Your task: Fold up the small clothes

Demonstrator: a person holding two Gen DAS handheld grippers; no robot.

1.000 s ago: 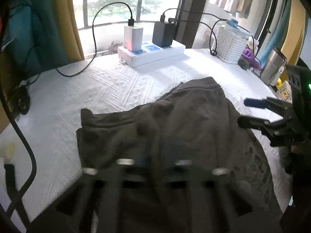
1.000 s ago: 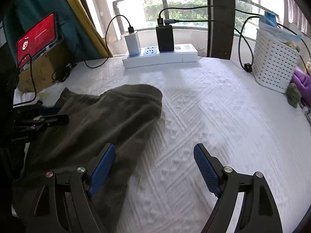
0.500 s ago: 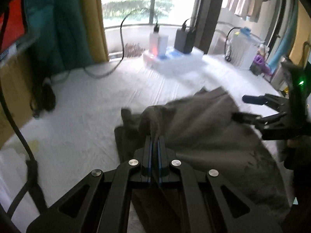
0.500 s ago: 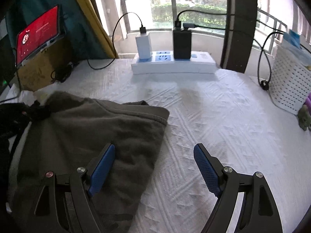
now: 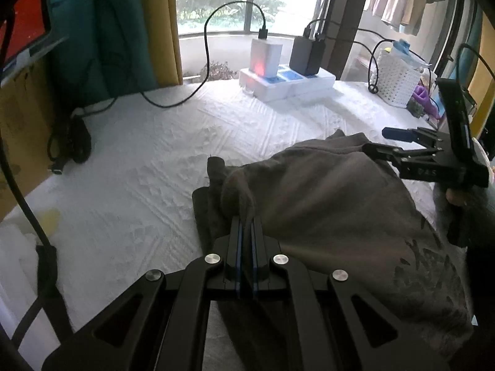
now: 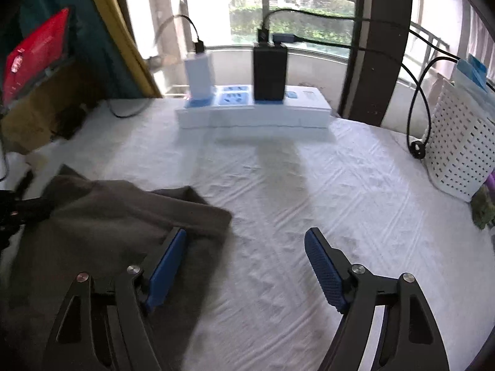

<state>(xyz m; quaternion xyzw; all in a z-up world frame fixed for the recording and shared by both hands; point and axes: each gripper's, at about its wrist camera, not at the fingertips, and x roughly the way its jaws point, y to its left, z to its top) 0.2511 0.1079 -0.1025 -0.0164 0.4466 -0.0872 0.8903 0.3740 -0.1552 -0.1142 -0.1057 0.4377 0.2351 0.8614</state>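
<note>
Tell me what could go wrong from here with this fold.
1. The left gripper pinches only a small bunch of the garment; a hard pull may slip it free.
2. The right gripper is open, jaws just closing a little, one finger over the garment's edge and the other over bare sheet; closing here might catch the sheet too.
3. The fabric is bunched near the left grip, so the fold may crease.

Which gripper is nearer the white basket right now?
Right. The right gripper hovers open by the dark garment's edge on the basket's side; the left gripper pinches the garment's far side.
</note>
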